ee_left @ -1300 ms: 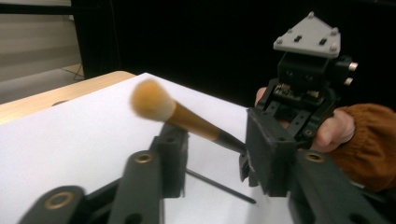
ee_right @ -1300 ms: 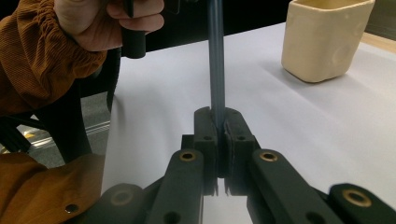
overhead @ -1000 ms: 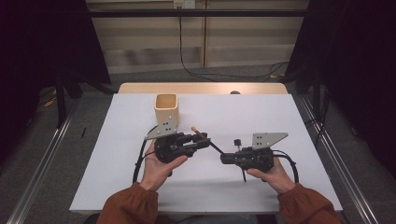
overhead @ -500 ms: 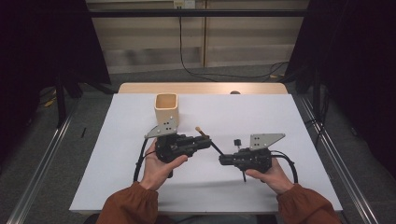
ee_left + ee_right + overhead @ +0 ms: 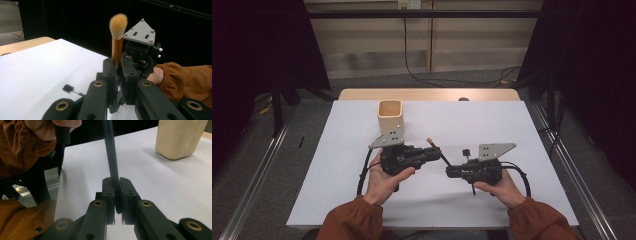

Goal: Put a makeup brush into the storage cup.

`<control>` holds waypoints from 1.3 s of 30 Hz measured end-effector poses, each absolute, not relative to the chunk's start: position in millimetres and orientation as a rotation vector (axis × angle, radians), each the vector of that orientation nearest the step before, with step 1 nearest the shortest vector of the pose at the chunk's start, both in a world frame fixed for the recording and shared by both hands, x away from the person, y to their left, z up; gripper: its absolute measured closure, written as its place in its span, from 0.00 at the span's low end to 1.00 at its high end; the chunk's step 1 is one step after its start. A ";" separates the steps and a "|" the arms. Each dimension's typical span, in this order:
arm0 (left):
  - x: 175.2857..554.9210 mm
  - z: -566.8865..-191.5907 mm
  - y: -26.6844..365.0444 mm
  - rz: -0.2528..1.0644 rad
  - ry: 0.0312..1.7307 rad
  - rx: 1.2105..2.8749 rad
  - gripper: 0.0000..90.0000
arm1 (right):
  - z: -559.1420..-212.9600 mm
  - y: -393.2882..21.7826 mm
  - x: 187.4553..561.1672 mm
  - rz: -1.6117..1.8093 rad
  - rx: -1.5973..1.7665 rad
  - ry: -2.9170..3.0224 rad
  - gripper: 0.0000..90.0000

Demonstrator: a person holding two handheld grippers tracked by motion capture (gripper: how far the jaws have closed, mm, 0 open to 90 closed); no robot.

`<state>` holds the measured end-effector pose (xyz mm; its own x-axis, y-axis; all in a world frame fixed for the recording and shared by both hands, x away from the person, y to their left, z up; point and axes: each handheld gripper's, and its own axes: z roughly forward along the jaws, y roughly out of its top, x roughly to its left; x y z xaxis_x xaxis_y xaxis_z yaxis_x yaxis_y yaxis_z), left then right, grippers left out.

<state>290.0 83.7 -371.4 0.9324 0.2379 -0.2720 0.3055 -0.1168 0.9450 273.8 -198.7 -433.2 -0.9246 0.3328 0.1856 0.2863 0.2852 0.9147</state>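
A makeup brush with tan bristles, a gold ferrule and a black handle is held between both grippers above the white table. My left gripper is shut on the gold ferrule; its jaws have just been closing on it, and the bristles stand up past them. From the high view, the left gripper points right and the right gripper points left. They meet at the brush. My right gripper is shut on the end of the black handle.
A beige cup stands upright behind the left gripper, also seen in the right gripper view as the cup at top right. A small black piece lies on the table just beyond the right gripper. A wooden edge borders the far side.
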 end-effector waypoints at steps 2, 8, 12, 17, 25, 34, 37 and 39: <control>289.9 -370.4 83.6 -0.060 0.408 1.700 0.93 | -432.8 -198.5 273.5 1.759 0.604 2.482 0.89; 289.0 -369.0 83.5 -0.055 0.410 1.704 0.93 | -432.2 -196.1 272.1 1.761 0.611 2.482 0.75; 291.2 -370.1 84.4 -0.052 0.429 1.702 0.93 | -431.9 -196.3 272.2 1.766 0.628 2.479 0.56; 292.6 -370.9 86.6 -0.042 0.439 1.709 0.93 | -431.7 -197.5 273.5 1.750 0.679 2.465 0.31; 293.4 -370.6 87.8 -0.026 0.445 1.720 0.93 | -430.4 -197.4 274.0 1.765 0.720 2.423 0.11; 295.5 -365.0 96.8 0.001 0.469 1.713 0.93 | -429.7 -199.4 273.6 1.732 0.730 2.405 0.04; 297.1 -362.8 102.9 0.019 0.478 1.717 0.93 | -429.3 -201.3 273.2 1.728 0.732 2.401 0.04; 297.8 -362.2 106.2 0.028 0.487 1.720 0.93 | -428.8 -202.1 272.4 1.719 0.743 2.383 0.04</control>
<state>297.8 106.2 -362.2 0.9095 0.3336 -0.2481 0.3034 -0.1247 0.9447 272.4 -202.1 -428.8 -0.8741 0.4469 0.1901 0.3213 0.2387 0.9164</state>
